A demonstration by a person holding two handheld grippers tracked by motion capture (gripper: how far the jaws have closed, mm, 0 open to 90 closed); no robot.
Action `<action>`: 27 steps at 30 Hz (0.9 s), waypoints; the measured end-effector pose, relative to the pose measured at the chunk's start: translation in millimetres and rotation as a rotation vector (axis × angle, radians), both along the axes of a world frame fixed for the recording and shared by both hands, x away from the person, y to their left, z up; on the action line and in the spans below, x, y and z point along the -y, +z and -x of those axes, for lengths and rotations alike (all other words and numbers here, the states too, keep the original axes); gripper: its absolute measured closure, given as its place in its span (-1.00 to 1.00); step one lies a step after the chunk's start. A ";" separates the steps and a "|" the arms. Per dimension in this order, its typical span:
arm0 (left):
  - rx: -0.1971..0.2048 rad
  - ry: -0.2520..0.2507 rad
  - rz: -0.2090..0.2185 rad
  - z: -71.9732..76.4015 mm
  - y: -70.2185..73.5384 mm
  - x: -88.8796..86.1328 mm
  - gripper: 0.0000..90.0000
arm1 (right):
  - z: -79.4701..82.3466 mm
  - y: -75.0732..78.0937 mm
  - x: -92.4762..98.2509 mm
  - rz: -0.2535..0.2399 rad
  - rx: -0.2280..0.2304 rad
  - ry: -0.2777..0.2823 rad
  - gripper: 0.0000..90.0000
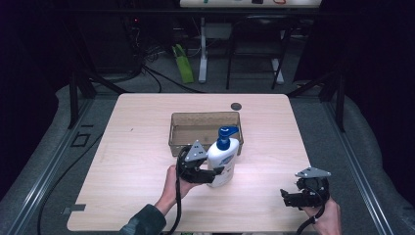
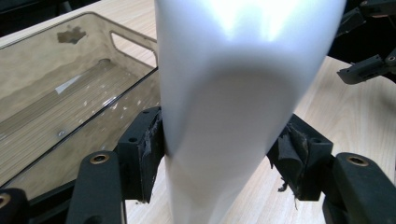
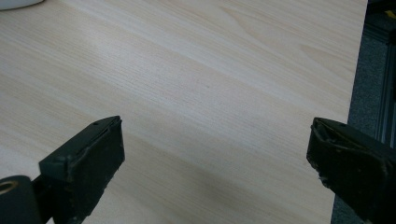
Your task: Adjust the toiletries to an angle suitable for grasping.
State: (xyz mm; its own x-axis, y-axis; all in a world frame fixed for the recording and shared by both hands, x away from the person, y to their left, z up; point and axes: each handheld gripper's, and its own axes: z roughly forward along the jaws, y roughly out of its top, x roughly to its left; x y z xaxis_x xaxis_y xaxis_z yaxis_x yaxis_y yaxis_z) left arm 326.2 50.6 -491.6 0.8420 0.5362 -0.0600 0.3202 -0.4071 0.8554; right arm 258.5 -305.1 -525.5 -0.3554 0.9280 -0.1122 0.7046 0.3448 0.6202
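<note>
One white pump bottle (image 1: 223,161) with a blue pump head is stood near the table's (image 1: 132,147) centre, at six o'clock of the clear bin (image 1: 205,120), and is clamped low on its body by the left gripper (image 2: 219,154) from nine o'clock. At four o'clock, well apart, the right gripper (image 3: 215,154) is held over bare wood with its jaws spread wide and nothing between them.

Overhead light falls brightly on the pale wooden table (image 1: 147,161), while the room around it sinks into near black. In the left gripper view the white plastic pump bottle (image 2: 233,93) is blown out by glare and blurred from closeness; the right gripper view is soft and evenly lit.
</note>
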 end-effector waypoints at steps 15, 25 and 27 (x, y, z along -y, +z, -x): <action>0.007 -0.049 0.006 -8.7 -1.2 10.4 -0.14 | 0.0 0.3 -0.5 0.006 0.000 0.006 -0.91; 0.005 -0.077 -0.002 -15.0 0.0 24.8 -0.14 | -0.2 0.4 -1.0 0.006 -0.001 0.011 -0.91; 0.004 -0.085 -0.002 -16.8 0.2 30.8 -0.14 | -0.1 0.5 -1.0 0.007 0.000 0.012 -0.91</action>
State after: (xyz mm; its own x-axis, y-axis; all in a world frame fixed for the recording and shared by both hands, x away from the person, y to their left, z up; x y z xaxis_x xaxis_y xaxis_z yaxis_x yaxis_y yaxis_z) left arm 343.0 19.8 -491.4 0.8848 0.4626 -0.0553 0.2807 -0.4347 0.8557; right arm 258.6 -304.1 -525.0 -0.3664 0.9228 -0.1187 0.7005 0.3576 0.6176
